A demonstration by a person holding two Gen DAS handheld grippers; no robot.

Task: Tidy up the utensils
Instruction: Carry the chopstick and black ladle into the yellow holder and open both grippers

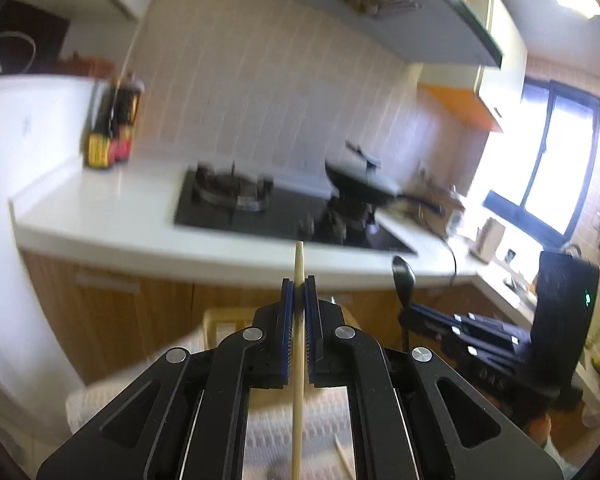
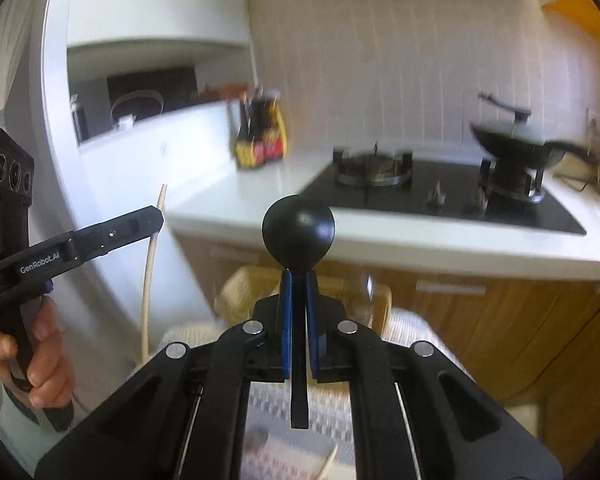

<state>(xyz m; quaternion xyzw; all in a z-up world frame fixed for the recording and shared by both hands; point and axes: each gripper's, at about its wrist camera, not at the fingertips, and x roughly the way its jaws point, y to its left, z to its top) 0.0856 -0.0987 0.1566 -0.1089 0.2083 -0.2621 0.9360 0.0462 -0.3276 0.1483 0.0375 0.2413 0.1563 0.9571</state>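
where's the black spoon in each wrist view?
Left wrist: black spoon right of centre, bowl up, clamped in the right gripper seen side-on.
Right wrist: black spoon dead centre, bowl up, handle between the jaws.
Shared landmark: the wok on the stove's burner.

A white worktop [image 2: 260, 184] is seen running along a tiled kitchen wall above wooden cabinet fronts. A black gas hob [image 2: 440, 196] is set into it, and a dark wok [image 2: 512, 140] is carried on the right burner. Dark sauce bottles [image 2: 260, 136] with yellow and red labels are stood near the left end.
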